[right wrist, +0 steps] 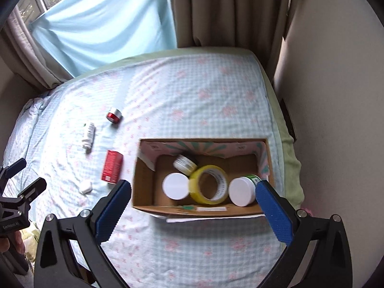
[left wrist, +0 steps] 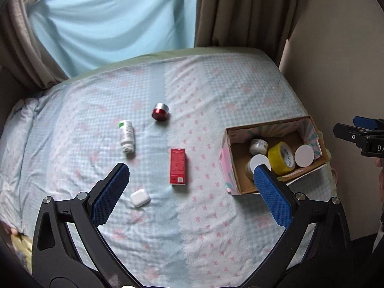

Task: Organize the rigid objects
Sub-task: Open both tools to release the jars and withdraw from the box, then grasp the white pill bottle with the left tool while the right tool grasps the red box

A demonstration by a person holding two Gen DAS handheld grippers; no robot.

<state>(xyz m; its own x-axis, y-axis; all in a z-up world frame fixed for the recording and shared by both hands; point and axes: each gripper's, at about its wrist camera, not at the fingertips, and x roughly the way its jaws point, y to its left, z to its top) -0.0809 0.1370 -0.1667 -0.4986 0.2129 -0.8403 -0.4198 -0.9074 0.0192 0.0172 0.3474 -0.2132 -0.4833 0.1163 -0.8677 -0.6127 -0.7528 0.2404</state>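
Observation:
On the bed lie a red box [left wrist: 177,166], a white earbud case [left wrist: 140,197], a white bottle [left wrist: 126,136] on its side and a red jar with a silver lid [left wrist: 160,112]. My left gripper [left wrist: 192,168] is open and empty above the red box and earbud case. A cardboard box [right wrist: 144,168] holds a yellow tape roll [right wrist: 208,184], two white-lidded jars [right wrist: 176,186] [right wrist: 242,190] and a small tilted jar [right wrist: 185,163]. My right gripper [right wrist: 193,187] is open and empty above the box's near side.
The bed [left wrist: 216,216] has a light blue checked sheet. The box [left wrist: 240,180] sits near its right edge, close to the wall [right wrist: 336,96]. Curtains [left wrist: 240,12] and a blue cloth [left wrist: 115,19] hang behind the bed.

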